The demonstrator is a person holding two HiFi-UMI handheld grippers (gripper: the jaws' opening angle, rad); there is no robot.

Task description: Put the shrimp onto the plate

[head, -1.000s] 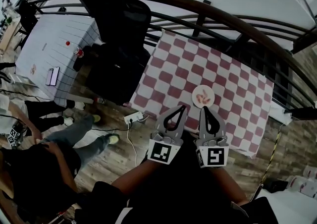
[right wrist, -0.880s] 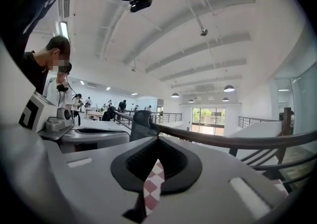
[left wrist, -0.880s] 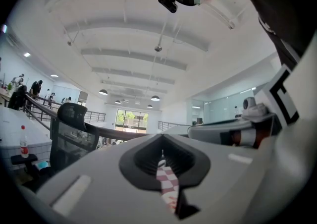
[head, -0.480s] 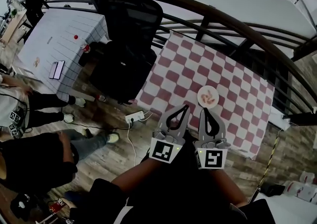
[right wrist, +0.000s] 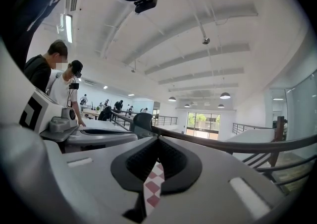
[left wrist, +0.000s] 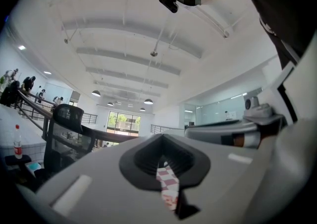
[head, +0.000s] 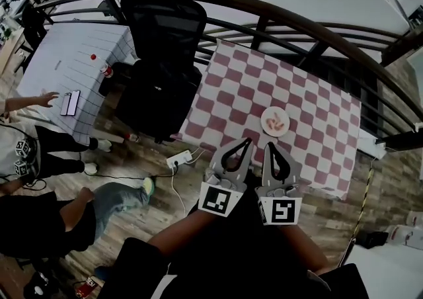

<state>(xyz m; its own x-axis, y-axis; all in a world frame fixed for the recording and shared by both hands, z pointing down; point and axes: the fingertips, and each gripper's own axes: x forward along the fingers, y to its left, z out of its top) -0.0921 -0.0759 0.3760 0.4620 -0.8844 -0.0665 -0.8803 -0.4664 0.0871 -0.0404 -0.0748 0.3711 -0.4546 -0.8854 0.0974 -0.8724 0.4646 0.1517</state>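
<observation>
A small white plate (head: pixel 275 121) with pinkish shrimp (head: pixel 276 120) on it rests on the red-and-white checked table (head: pixel 251 92) in the head view. My left gripper (head: pixel 246 142) and right gripper (head: pixel 268 146) hang side by side over the table's near edge, just short of the plate. Both are shut with nothing held. In each gripper view the closed jaws fill the lower frame, and only a sliver of checked cloth (left wrist: pixel 167 187) (right wrist: pixel 154 183) shows through the gap.
A black office chair (head: pixel 162 59) stands left of the table. A dark curved railing (head: pixel 297 23) runs behind it. Beyond the chair is a white table (head: pixel 69 59) with a phone (head: pixel 70 102). People stand at the lower left, and a power strip (head: pixel 178 157) lies on the wood floor.
The view has shifted slightly; both grippers stay shut and close together near the table's front edge. A person at the left has moved, with a hand now reaching toward the phone.
</observation>
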